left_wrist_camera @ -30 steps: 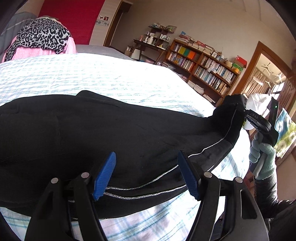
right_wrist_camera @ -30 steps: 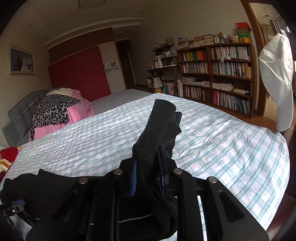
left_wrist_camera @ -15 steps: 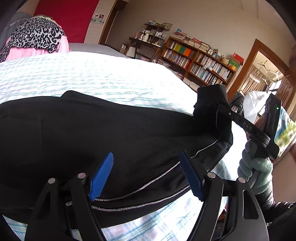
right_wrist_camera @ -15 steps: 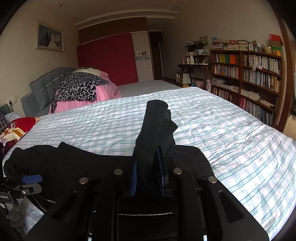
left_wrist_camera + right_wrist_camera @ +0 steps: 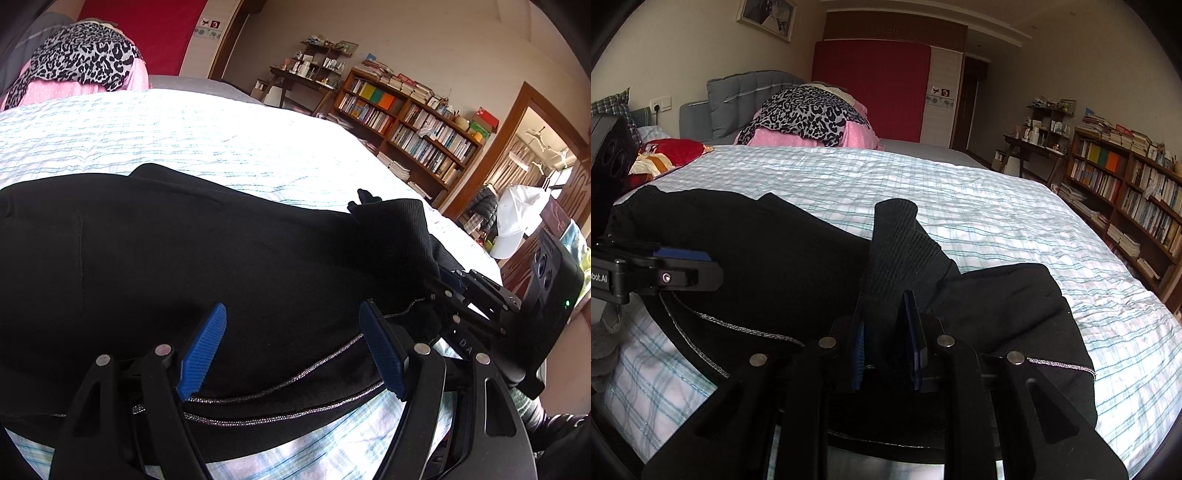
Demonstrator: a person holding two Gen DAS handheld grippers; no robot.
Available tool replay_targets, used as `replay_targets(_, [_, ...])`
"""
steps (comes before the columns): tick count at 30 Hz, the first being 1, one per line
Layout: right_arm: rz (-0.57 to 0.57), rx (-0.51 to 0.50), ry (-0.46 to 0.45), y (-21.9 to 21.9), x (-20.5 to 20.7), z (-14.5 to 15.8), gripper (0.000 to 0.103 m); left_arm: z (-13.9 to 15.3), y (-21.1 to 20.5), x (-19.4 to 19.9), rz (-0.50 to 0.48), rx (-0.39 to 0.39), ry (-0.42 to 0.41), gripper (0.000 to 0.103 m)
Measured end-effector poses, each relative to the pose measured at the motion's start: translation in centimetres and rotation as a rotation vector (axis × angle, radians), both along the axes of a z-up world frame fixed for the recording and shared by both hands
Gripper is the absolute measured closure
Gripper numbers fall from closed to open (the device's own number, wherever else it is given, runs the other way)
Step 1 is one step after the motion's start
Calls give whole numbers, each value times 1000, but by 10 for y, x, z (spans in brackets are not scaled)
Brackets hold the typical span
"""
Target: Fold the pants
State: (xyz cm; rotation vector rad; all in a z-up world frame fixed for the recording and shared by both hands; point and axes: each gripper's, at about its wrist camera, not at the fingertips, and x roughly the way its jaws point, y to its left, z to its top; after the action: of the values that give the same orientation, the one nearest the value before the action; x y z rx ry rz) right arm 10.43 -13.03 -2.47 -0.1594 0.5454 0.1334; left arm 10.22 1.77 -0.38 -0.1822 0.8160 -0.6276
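Black pants (image 5: 184, 258) with a thin silver side stripe lie across the checked bedsheet (image 5: 184, 133). My left gripper (image 5: 291, 350) is open, its blue pads hovering over the pants near the bed's front edge, holding nothing. My right gripper (image 5: 888, 343) is shut on the ribbed leg cuff (image 5: 897, 243), which stands up between its pads. It has carried the leg end back over the pants (image 5: 757, 251), so the cloth doubles over. The right gripper also shows in the left wrist view (image 5: 454, 284), and the left gripper in the right wrist view (image 5: 683, 266).
Pink and leopard-print bedding (image 5: 809, 114) is piled at the bed's head, with a red cushion (image 5: 672, 151) beside it. Bookshelves (image 5: 406, 125) and a desk (image 5: 1034, 147) line the far wall. A white cap (image 5: 517, 225) hangs by the door.
My right gripper has carried the cuff leftward over the pants, close to my left gripper. The left gripper has stayed open in about the same place.
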Motion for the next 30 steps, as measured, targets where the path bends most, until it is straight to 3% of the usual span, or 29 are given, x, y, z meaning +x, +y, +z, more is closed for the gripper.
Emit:
replay_targets(6, [58, -32, -9, 27, -3, -5, 84, -1, 5, 6, 26, -17, 15, 29])
replay_targets(13, [81, 58, -45, 37, -5, 11, 84, -2, 15, 8, 61, -60, 20, 29])
replay_targets(25, [137, 72, -13, 66, 4, 7, 84, -4, 50, 8, 150, -178, 33, 29])
replay_targets(30, [150, 86, -31, 73, -1, 8, 84, -3, 50, 6, 149, -174, 29, 29])
